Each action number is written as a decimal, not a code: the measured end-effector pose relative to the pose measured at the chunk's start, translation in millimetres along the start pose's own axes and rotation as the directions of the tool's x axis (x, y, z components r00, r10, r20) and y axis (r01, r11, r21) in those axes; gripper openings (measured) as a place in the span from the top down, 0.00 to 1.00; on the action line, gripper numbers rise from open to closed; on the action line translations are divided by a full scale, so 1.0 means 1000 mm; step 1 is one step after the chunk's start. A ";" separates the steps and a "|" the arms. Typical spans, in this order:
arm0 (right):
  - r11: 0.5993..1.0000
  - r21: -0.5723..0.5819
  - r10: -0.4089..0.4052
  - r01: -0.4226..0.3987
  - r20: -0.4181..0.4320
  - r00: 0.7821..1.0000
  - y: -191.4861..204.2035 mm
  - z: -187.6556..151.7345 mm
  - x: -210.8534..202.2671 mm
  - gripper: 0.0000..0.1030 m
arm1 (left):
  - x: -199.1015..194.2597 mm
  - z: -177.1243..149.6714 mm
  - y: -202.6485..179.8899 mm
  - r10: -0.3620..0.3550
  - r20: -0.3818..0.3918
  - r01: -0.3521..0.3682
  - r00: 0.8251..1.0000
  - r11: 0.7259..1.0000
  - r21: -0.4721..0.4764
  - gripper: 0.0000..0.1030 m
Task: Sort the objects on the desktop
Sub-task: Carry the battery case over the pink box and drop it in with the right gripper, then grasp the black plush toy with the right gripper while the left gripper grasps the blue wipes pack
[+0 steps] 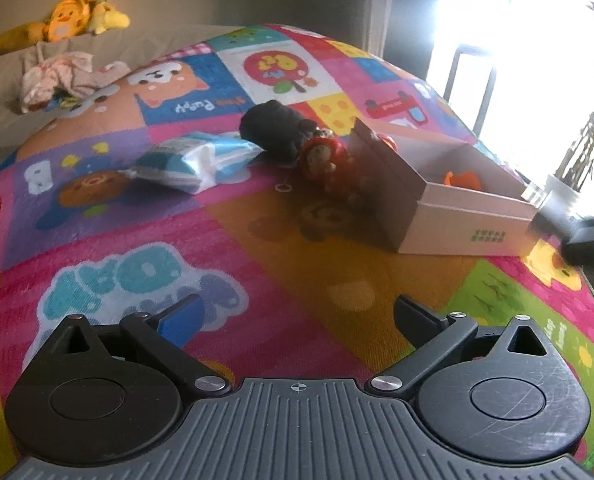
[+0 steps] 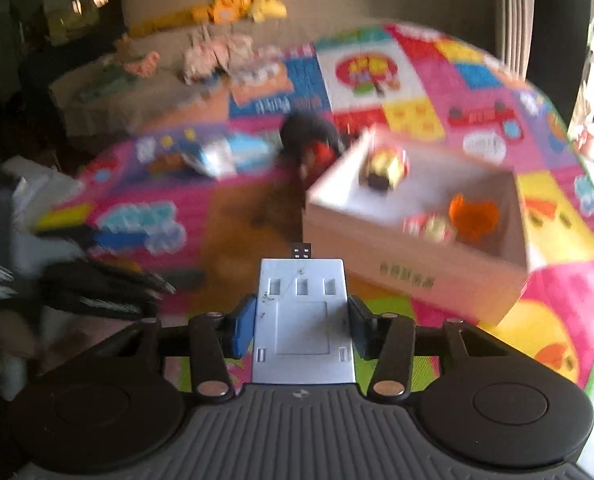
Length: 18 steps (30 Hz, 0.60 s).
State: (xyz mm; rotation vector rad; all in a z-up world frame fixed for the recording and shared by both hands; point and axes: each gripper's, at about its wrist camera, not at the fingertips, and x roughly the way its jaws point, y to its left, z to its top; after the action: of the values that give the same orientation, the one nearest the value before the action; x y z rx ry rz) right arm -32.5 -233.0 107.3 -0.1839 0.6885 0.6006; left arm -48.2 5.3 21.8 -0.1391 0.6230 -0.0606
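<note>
The right gripper (image 2: 301, 322) has its jaws clenched on a flat silver plastic piece (image 2: 303, 320) with a small black connector end pointing forward; the piece is held level above the colourful play mat (image 2: 437, 72), just short of the near wall of the open cardboard box (image 2: 409, 256). The right wrist view is blurred, but inside the box it shows a red-and-yellow toy (image 2: 385, 168) toward the far side, an orange toy (image 2: 473, 214) at the right, and a small red-and-white item (image 2: 429, 228) beside it against the near wall. The left gripper (image 1: 297, 320) hangs low over the mat with its jaws released and wide apart, nothing between them. Ahead of it lie a blue-and-white packet (image 1: 197, 160), a dark bundle (image 1: 277, 128) behind that, and a red doll figure (image 1: 325, 160) touching the box's left wall (image 1: 385, 184). At the mat's far edge sit a heap of pale cloth (image 1: 57, 76) and a yellow plush toy (image 1: 77, 16) by the wall
</note>
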 end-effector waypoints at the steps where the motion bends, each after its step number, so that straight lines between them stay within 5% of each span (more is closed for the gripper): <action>1: 1.000 0.008 -0.006 0.006 0.022 1.000 -0.003 0.007 -0.009 0.54 | -0.001 0.000 0.000 0.000 0.004 0.000 1.000 1.000 -0.003 0.00; 8: 0.984 0.135 -0.129 0.116 0.090 0.988 -0.057 0.053 0.007 0.54 | -0.005 -0.002 0.001 -0.013 0.035 0.013 0.999 1.000 -0.004 0.00; 13: 0.947 0.311 -0.086 0.077 0.014 0.996 -0.113 0.069 0.067 0.54 | -0.003 -0.002 0.006 -0.029 0.032 0.030 0.999 0.999 -0.028 0.00; 18: 0.937 0.335 -0.100 0.096 -0.004 0.995 -0.124 0.062 0.094 0.49 | -0.001 -0.001 0.008 -0.040 0.012 0.040 0.999 0.998 -0.043 0.00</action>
State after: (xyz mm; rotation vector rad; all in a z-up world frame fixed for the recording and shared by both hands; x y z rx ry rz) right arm 130.0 -269.2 89.6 0.1031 0.7534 0.3808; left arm -49.3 13.5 19.9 -0.1934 0.6103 -0.0850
